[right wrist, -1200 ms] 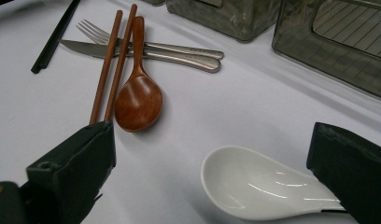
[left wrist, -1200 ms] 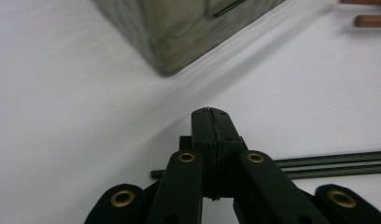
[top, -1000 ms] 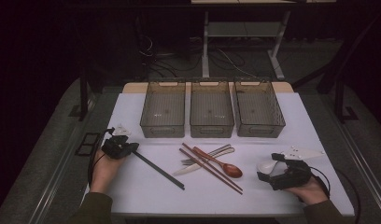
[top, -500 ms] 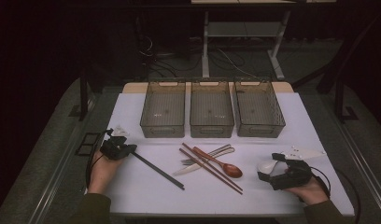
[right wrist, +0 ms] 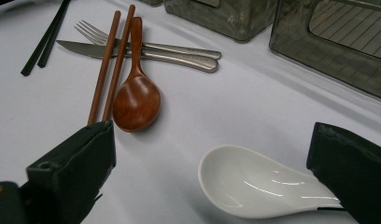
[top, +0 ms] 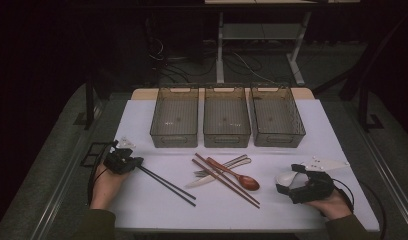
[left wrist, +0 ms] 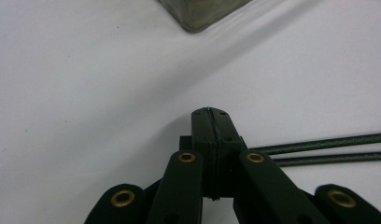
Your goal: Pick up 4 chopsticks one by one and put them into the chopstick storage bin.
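Resting near the table's left edge, your left gripper [top: 123,161] has its jaws pressed flat together with nothing between them; the left gripper view shows the seam closed tight. The black chopsticks [top: 167,183] lie just beside it, their near ends at the jaw tips, and run off toward the front middle of the table [top: 142,210]. Touching or merely adjacent: cannot tell from above. Judgement: you are parked beside that pair, not gripping it, probably ready to open and take it.

Your right gripper [top: 292,181] sits near the front right corner with jaws standing wide. The white ceramic spoon [right wrist: 258,184] lies between them on the table, bowl up, handle toward the right jaw. Pads are not pressing it. Judgement: the wide stance is there to straddle the spoon before closing, so this is your likely pick.

Outward, toward the table's middle: brown chopsticks [right wrist: 107,65] and a wooden spoon [right wrist: 135,93] laid across a metal fork [right wrist: 151,45] and knife [right wrist: 132,53], heaped rather than sorted.

Along the back edge stand three grey bins, left [top: 175,117], middle [top: 226,117], right [top: 276,117], side by side, each holding nothing. Judgement: the cutlery is meant to be sorted into them, and that work has not begun.
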The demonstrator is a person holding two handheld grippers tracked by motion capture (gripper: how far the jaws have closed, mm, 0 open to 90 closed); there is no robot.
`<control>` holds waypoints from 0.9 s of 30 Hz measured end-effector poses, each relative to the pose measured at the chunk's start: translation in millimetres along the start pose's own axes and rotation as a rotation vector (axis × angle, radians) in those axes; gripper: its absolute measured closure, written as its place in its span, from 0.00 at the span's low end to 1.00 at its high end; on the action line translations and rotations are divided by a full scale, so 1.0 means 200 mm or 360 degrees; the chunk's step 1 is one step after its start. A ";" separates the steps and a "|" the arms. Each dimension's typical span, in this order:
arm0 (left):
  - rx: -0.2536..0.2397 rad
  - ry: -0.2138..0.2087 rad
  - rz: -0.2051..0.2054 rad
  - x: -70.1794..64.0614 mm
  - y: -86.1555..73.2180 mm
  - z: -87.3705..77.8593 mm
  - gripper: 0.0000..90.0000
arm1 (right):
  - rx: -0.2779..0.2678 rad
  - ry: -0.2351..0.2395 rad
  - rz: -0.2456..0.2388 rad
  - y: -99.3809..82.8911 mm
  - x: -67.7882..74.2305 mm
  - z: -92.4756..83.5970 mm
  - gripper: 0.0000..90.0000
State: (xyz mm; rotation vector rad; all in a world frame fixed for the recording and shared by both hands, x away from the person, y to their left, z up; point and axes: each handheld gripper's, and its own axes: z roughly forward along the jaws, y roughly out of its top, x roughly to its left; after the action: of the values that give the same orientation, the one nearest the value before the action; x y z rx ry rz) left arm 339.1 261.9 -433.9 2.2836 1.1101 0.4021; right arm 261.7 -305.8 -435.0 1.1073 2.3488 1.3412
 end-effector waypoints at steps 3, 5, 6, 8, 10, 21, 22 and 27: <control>-0.0003 -0.0002 0.0000 0.00 -0.01 -0.01 0.99 | 0.0002 0.0000 0.0000 0.00 0.00 0.00 0.01; 0.0010 -0.0002 -0.0001 0.00 -0.01 -0.01 0.99 | 0.0001 0.0000 0.0003 0.00 0.00 0.00 0.01; 0.0008 -0.0003 0.0000 0.00 -0.02 -0.02 0.99 | 0.0000 -0.0001 0.0002 0.00 0.00 0.00 0.01; 0.0018 0.0000 -0.0001 -0.01 -0.03 -0.03 0.99 | -0.0001 -0.0001 0.0001 0.00 0.00 0.00 0.01; 0.0026 0.0000 0.0003 -0.01 -0.03 -0.04 0.99 | -0.0001 -0.0002 0.0002 0.00 0.00 0.00 0.01; 0.0063 0.0005 0.0021 -0.03 -0.06 -0.07 0.99 | -0.0003 -0.0001 0.0003 0.00 0.00 0.00 0.01; 0.0067 0.0002 0.0022 -0.03 -0.07 -0.07 0.99 | -0.0003 -0.0001 0.0004 0.00 0.00 0.00 0.01; 0.0048 -0.0016 0.0028 -0.04 -0.06 -0.08 0.99 | -0.0004 -0.0001 0.0004 0.00 0.00 -0.01 0.01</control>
State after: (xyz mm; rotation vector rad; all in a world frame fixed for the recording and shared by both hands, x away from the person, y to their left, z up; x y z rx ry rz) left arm 318.6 266.8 -428.8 2.3209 1.0988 0.3828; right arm 261.5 -307.1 -434.9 1.1101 2.3458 1.3443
